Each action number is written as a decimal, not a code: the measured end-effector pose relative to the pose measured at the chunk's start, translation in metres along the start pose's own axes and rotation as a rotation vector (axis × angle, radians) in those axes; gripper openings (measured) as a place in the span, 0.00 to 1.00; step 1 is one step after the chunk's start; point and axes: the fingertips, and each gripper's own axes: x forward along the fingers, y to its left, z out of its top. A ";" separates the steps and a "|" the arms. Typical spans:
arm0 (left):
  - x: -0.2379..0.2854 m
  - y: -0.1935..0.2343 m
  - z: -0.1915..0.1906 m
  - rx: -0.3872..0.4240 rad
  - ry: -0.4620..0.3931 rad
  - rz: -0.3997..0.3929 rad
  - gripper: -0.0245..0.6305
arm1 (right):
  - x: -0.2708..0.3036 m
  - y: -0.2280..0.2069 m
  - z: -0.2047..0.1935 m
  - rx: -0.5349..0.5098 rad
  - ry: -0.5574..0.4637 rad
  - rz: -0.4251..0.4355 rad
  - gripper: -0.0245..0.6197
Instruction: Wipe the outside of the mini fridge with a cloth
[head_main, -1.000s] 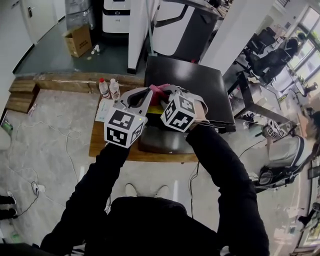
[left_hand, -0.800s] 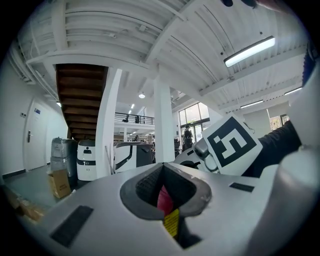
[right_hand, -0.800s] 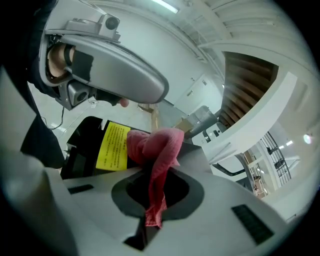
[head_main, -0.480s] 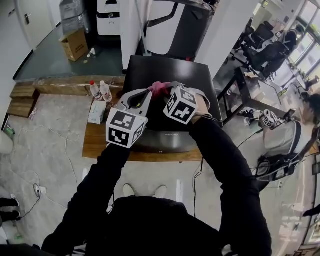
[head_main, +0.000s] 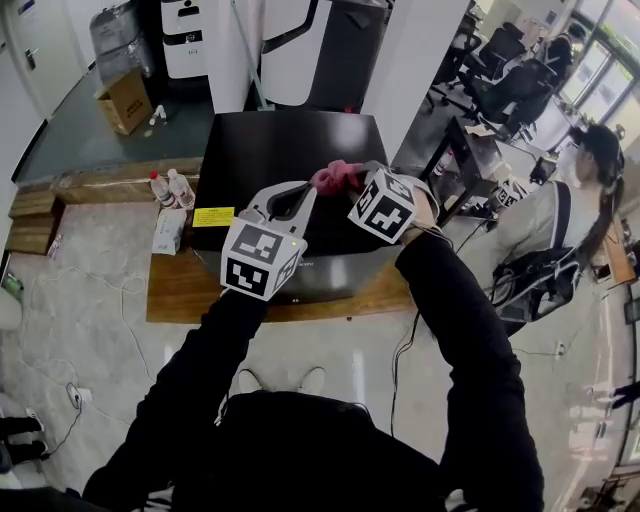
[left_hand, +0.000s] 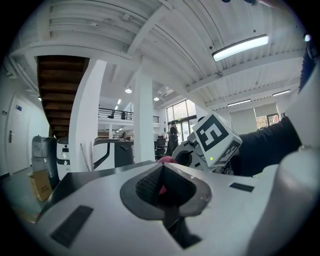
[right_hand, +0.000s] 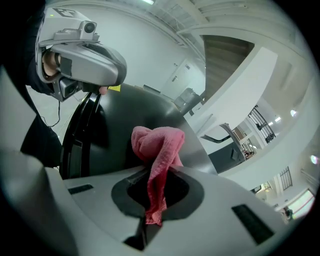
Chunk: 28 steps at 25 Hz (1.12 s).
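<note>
Pale floor tiles surround a wooden platform (head_main: 180, 295) carrying the black fridge (head_main: 270, 150). Over its top, the left gripper (head_main: 308, 190) has its jaws pressed together with nothing between them. The right gripper (head_main: 355, 172) pinches a bunched pink cloth (right_hand: 157, 145) just beside the left gripper's tips.

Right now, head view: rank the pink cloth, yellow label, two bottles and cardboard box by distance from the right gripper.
1. Cloth, pinched by the right gripper.
2. Yellow label, on the fridge, left edge.
3. Bottles, left of the fridge.
4. Cardboard box, far upper left, on the floor.
</note>
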 end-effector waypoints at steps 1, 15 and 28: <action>0.006 -0.008 0.000 0.005 0.001 -0.007 0.05 | -0.004 -0.003 -0.011 0.004 0.010 -0.008 0.06; 0.054 -0.056 0.016 0.023 0.000 -0.008 0.05 | -0.093 -0.058 -0.085 0.190 -0.198 -0.132 0.06; -0.088 0.064 0.054 0.019 -0.166 0.061 0.05 | -0.137 -0.004 0.122 0.311 -0.636 -0.172 0.06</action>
